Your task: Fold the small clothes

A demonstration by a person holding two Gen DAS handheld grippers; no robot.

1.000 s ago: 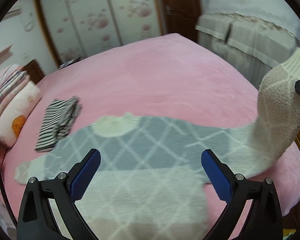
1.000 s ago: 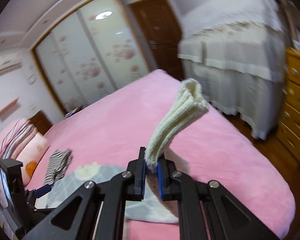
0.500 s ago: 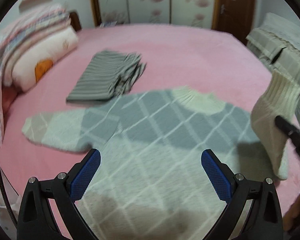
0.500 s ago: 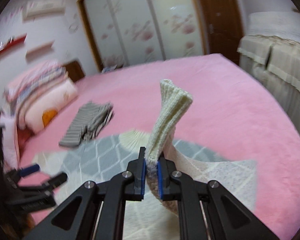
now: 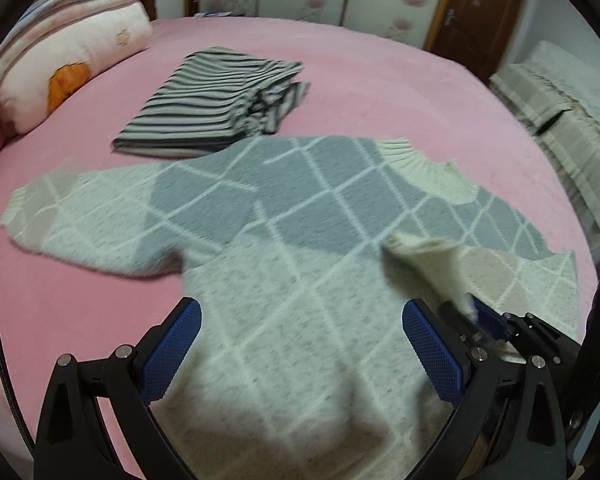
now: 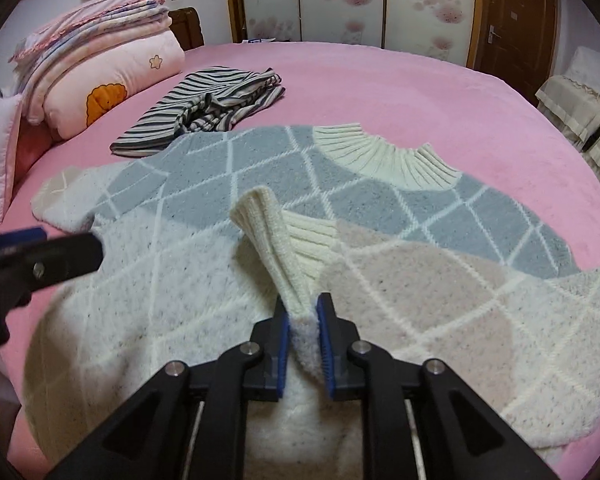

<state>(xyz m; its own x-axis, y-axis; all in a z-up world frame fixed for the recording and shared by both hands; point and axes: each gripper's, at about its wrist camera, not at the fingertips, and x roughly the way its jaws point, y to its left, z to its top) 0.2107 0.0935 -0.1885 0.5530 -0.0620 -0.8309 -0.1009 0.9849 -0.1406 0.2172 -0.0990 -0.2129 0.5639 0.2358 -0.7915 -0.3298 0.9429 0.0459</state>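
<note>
A grey and cream diamond-pattern sweater (image 5: 284,240) lies flat on the pink bed, also in the right wrist view (image 6: 172,240). My right gripper (image 6: 303,328) is shut on the cream ribbed cuff of its right sleeve (image 6: 272,232), which is folded across the sweater's body; it also shows in the left wrist view (image 5: 476,316). My left gripper (image 5: 300,344) is open and empty just above the sweater's lower body. The other sleeve (image 5: 60,216) lies spread out to the left.
A folded striped garment (image 5: 216,108) lies beyond the sweater, also in the right wrist view (image 6: 204,104). Stacked pillows and quilts (image 6: 96,68) sit at the left. The pink bed (image 5: 380,92) extends behind; a covered sofa (image 5: 572,120) stands at the right.
My right gripper has carried the sleeve cuff from high in the air down and leftward over the sweater's body. My left gripper has shifted closer over the sweater and stayed open.
</note>
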